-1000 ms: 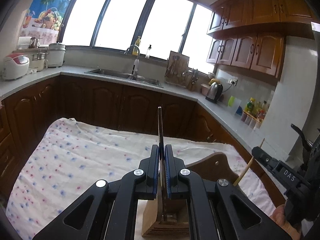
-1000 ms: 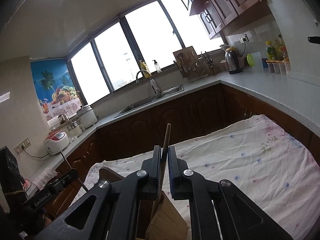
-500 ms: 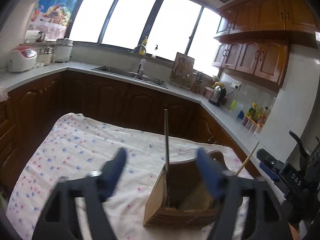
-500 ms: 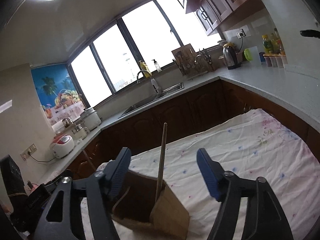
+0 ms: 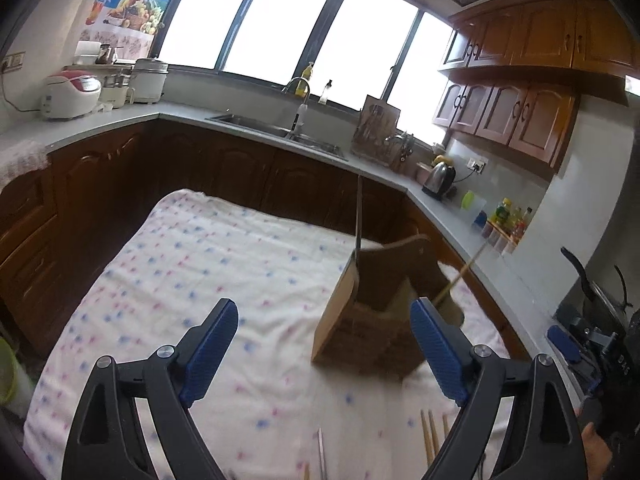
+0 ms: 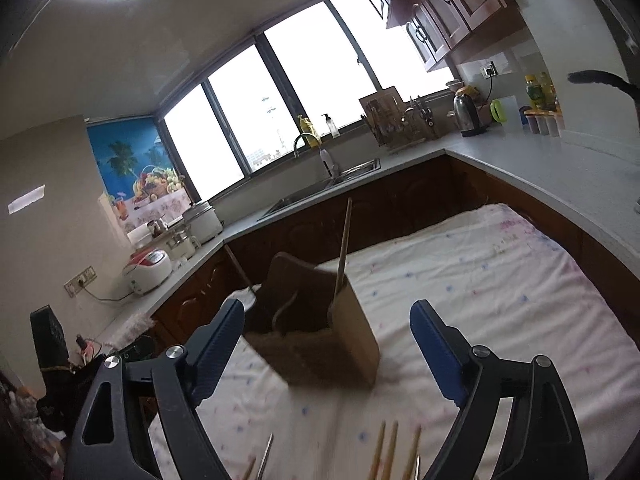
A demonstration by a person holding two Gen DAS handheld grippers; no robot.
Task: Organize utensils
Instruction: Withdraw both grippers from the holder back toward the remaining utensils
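A wooden utensil holder [image 5: 372, 312] stands on the flowered tablecloth [image 5: 200, 280]; it also shows in the right wrist view [image 6: 320, 332]. A metal chopstick [image 5: 359, 216] stands in its left side and a wooden chopstick [image 6: 343, 248] in its right side. My left gripper [image 5: 324, 356] is open and empty, pulled back from the holder. My right gripper [image 6: 328, 356] is open and empty, also back from it. Several loose chopsticks [image 6: 394, 452] lie on the cloth near the front edge, also seen in the left wrist view [image 5: 430, 436].
The right gripper [image 5: 592, 344] shows at the far right of the left wrist view. Kitchen counters with a sink [image 5: 280, 130], a kettle [image 5: 440, 178] and rice cookers [image 5: 72, 94] wrap around behind the table.
Both grippers opened and let go of their chopsticks, which now stand in the holder. Both grippers then drew back and up from the holder.
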